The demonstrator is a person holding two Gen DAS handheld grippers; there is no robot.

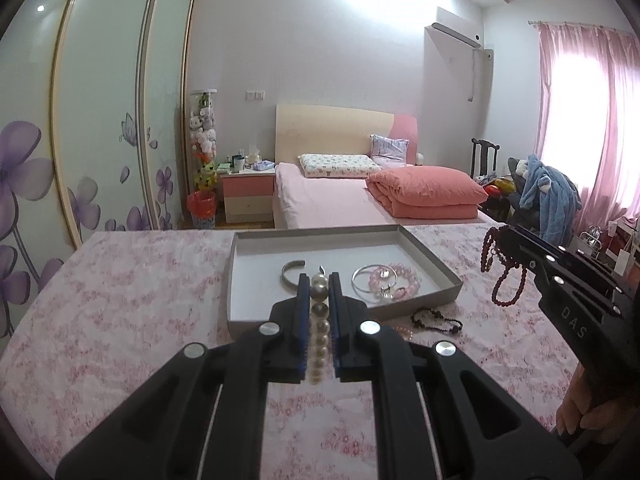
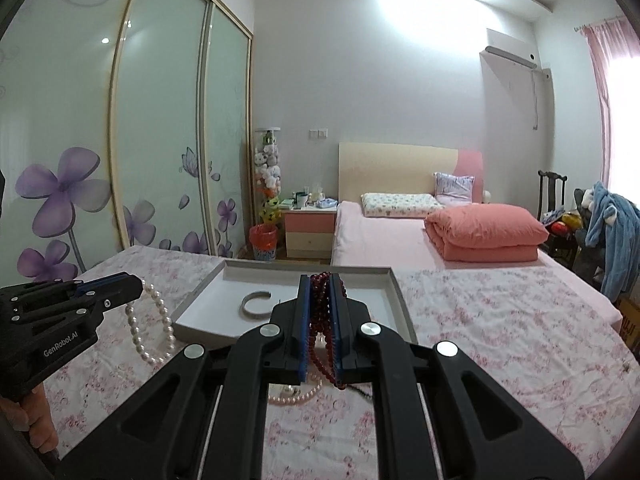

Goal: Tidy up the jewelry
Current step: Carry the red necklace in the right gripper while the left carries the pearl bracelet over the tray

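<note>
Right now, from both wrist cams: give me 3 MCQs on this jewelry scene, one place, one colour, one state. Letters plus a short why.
1. Where does the silver cuff bangle lie?
A. in the grey tray
B. on the bedspread
C. on the nightstand

2. What colour are the beads in the right gripper?
A. white
B. dark red
C. green

3. How is the left gripper?
A. open, empty
B. shut on the pearl strand
C. lying in the tray

Key: 1 A, it rests on the tray floor. 2 B, the dark red bead strand sits between the pads. 3 B, pearls are clamped between the fingers.
</note>
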